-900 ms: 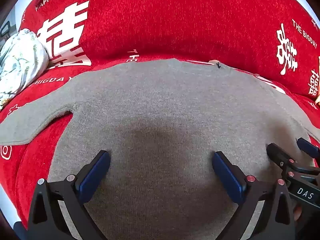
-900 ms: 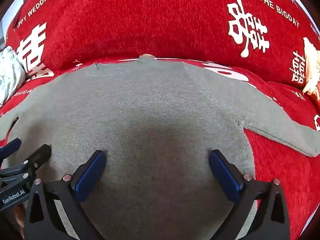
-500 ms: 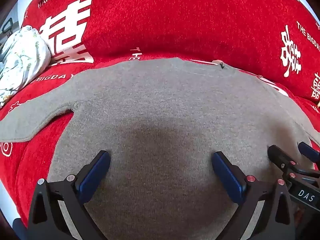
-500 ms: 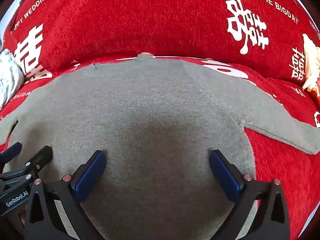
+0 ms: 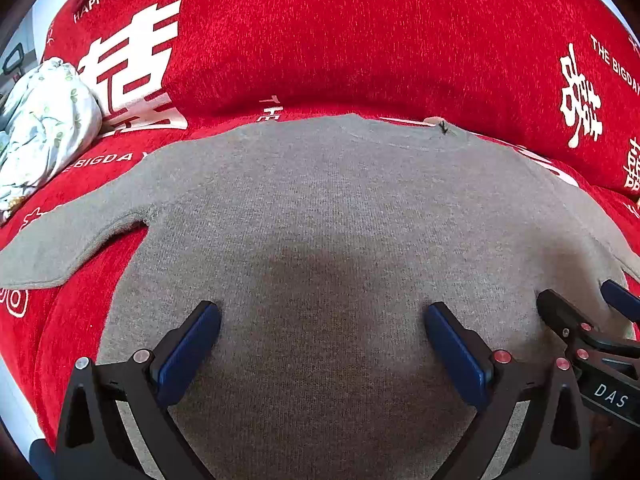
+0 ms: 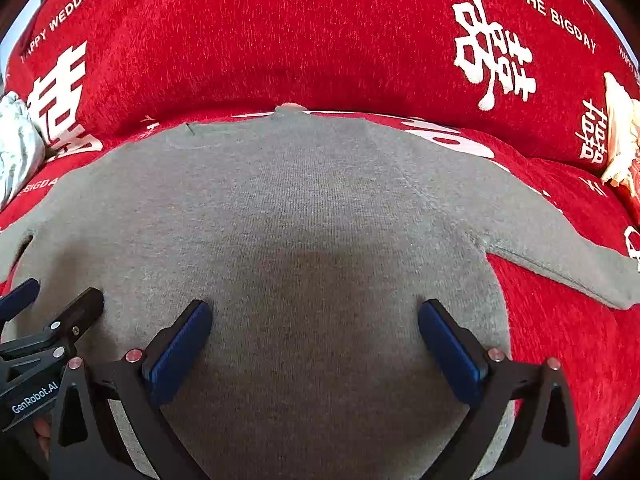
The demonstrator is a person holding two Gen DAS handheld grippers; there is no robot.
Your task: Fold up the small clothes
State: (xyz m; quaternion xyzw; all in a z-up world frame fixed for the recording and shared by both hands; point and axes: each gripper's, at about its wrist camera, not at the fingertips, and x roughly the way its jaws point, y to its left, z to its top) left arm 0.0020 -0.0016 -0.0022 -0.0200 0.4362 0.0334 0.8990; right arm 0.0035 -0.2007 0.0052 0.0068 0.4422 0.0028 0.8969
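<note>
Across the middle of both views lies the grey sweater (image 5: 320, 220), spread flat with its neckline at the upper centre and its hem running off the bottom edge, so it looks laid out ready for a first fold that has not been made. One sleeve (image 5: 68, 240) stretches to the left edge of my left view, the other sleeve (image 6: 560, 248) to the right edge of my right view, both splayed clear of the body, which I judge makes them easy to take. Under it is the red wedding-print cover (image 5: 360, 40), rising like a backrest along the top; a floral bundle (image 5: 44, 120) sits at upper left, well apart from the knit. My left gripper (image 5: 322, 344) and right gripper (image 6: 314, 340) hang side by side over the lower body of the sweater, each tilted steeply down at the cloth. Both sets of blue fingers (image 5: 188, 354) stand spread as wide as they go, holding nothing, only bare knit showing between them.
</note>
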